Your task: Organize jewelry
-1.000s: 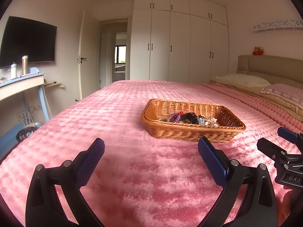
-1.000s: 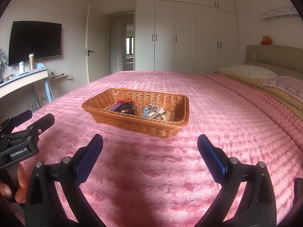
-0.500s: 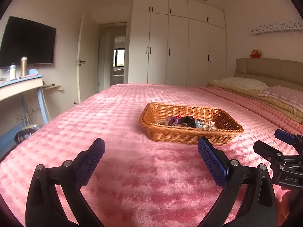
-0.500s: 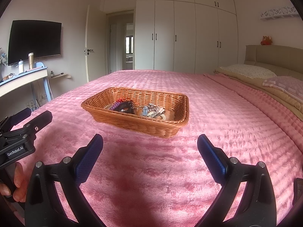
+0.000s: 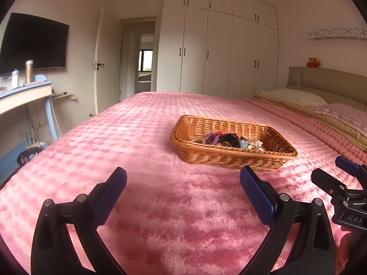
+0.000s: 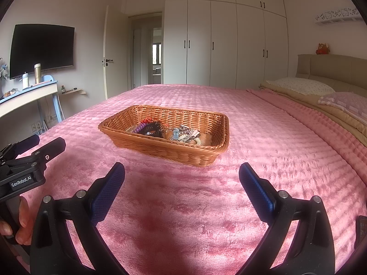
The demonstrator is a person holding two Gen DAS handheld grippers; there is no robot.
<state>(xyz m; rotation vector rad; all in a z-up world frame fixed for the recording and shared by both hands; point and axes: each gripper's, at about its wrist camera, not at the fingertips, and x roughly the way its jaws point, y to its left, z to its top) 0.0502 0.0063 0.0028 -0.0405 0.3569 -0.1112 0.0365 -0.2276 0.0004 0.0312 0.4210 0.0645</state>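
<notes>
A brown wicker basket (image 5: 229,158) sits on the pink bedspread, ahead and right of my left gripper (image 5: 183,183). In it lie jewelry pieces: a purple bead bracelet (image 5: 212,137), a black item (image 5: 230,139) and small silvery pieces (image 5: 250,144). In the right wrist view the basket (image 6: 169,152) is ahead and left of my right gripper (image 6: 182,178), with the purple bracelet (image 6: 139,128) and silvery pieces (image 6: 185,135) inside. Both grippers are open and empty, low over the bedspread, short of the basket.
The pink bedspread (image 5: 137,137) covers a wide bed. Pillows (image 5: 296,97) and a headboard are at the right. A desk (image 5: 23,96) with bottles and a wall TV stand at the left. White wardrobes (image 5: 218,50) and a doorway are behind.
The left wrist view has tilted a little, so the basket sits slightly lower and left in frame. The right gripper has barely moved. Both stay open.
</notes>
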